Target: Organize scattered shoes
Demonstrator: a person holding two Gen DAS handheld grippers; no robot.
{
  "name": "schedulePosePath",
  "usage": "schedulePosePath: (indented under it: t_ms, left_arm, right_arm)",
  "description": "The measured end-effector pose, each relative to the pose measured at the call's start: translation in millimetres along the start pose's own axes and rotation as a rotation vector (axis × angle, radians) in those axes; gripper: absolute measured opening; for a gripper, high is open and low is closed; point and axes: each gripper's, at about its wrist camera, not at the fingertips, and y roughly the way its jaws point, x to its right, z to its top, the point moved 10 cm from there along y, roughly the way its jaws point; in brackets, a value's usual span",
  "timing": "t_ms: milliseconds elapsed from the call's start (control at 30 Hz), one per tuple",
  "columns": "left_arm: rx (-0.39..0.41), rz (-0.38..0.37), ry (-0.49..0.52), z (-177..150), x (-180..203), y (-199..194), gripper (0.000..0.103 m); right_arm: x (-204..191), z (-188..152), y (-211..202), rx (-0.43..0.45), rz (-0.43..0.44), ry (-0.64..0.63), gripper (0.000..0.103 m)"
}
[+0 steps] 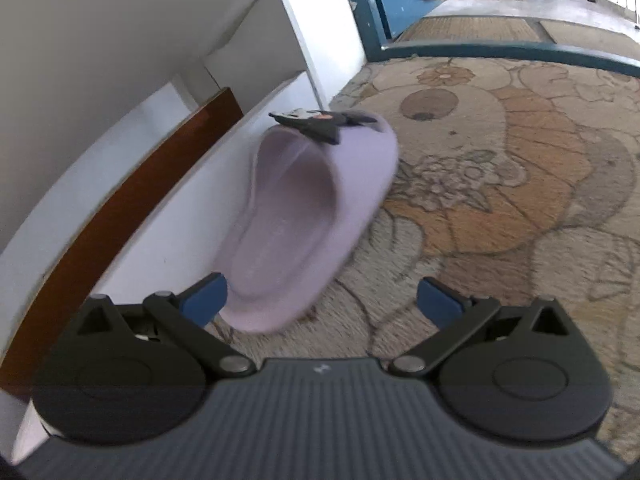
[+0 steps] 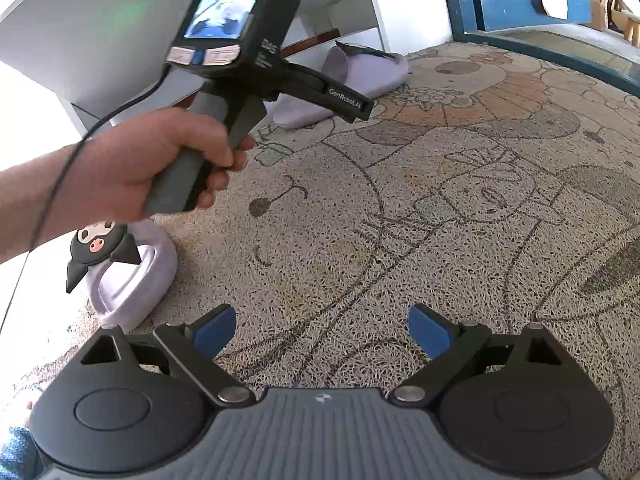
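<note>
The lilac slipper (image 1: 308,216) lay on the patterned mat (image 1: 500,208), one side against the white baseboard (image 1: 160,240), its long axis running away from me, heel nearest. My left gripper (image 1: 320,300) stood wide open and empty just behind that heel, the slipper offset toward its left finger. My right gripper (image 2: 320,332), also wide and empty, was farther off. A second slipper (image 2: 132,276) lay near it.
</note>
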Motion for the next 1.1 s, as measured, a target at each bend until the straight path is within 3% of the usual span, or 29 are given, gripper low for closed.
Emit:
schedulePosePath:
  t_ms: [200, 467, 767, 867, 1033, 1100]
  left_arm:
    - [-0.024, 0.022, -0.024, 0.9, -18.3, 17.6, 0.103]
    - [-0.051, -0.031, -0.091, -1.5, -29.3, 35.4, 0.103]
    - [0.021, -0.08, -0.076, -3.1, -29.9, 42.6, 0.103]
    - [-0.013, -0.106, -0.083, -2.9, -23.7, 39.0, 0.103]
    - [-0.033, -0.226, 0.006, -9.6, 18.4, 9.5, 0.103]
    - [-0.041, -0.191, 0.036, -11.9, 31.3, 1.3, 0.103]
  right_arm:
    - [-3.4, -0.8, 1.5, -0.005, 0.004, -0.006, 0.095]
    - [-8.7, 0.8, 4.0, -0.006, 0.005, -0.018, 0.096]
    - [-6.5, -1.5, 3.7, -0.011, -0.002, -0.005, 0.1]
    - [-8.5, 0.7, 2.6, -0.003, -0.001, -0.01, 0.1]
    - [-7.2, 1.2, 2.8, 0.003, -0.001, 0.003, 0.1]
    - [-6.4, 1.2, 2.6, 0.004, -0.002, 0.005, 0.1]
